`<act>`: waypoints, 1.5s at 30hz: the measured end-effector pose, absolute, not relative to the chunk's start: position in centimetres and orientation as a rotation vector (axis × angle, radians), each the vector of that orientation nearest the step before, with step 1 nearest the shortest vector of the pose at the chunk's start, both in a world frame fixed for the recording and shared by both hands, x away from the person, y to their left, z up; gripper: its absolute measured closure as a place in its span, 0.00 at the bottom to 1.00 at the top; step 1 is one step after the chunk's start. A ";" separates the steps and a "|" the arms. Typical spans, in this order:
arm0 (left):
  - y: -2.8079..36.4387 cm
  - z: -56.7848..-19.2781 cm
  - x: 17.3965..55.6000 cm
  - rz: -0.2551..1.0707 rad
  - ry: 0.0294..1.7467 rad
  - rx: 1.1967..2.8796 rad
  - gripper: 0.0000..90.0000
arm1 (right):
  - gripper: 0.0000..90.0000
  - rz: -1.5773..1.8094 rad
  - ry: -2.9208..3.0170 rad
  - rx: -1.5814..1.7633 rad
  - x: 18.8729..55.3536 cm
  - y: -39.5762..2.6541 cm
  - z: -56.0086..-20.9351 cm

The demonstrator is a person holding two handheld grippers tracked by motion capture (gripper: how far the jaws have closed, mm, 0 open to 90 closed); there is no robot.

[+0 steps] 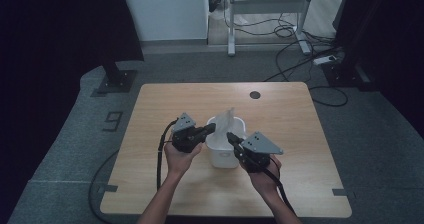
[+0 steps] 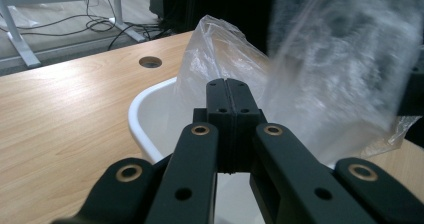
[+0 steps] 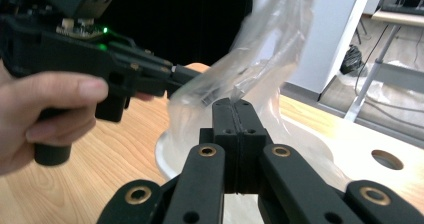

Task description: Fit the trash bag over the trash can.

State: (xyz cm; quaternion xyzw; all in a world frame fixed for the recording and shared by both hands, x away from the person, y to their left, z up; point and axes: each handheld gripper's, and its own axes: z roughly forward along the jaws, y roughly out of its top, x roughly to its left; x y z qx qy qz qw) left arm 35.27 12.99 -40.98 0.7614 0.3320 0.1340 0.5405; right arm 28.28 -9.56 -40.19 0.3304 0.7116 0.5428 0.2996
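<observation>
Two grippers pinch bag over bin.

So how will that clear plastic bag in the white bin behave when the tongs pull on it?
The clear plastic bag is probably floppy: it stands crumpled and folded above the white bin. It looks thin and see-through, so likely very light, and it may stretch or tear under a hard tug. Its glossy film could slip between the shut left tongs and right tongs.

Both forearms reached in from the near edge. The left gripper pointed right and the right gripper pointed left, their tips near each other. Each gripper's jaws were pressed fully together.
</observation>
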 end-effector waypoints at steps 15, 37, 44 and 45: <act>14.2 -40.9 34.0 0.314 0.771 1.798 1.00 | 1.00 1.390 1.867 0.784 23.9 -11.9 -42.7; 14.6 -41.6 33.7 0.306 0.775 1.800 1.00 | 0.87 1.540 1.900 0.796 22.5 -14.1 -44.7; 14.7 -41.6 33.7 0.310 0.772 1.798 1.00 | 0.77 1.589 1.799 0.830 22.6 -16.4 -42.0; 14.7 -41.6 33.7 0.311 0.771 1.797 1.00 | 0.77 1.586 1.790 0.831 22.8 -16.7 -41.5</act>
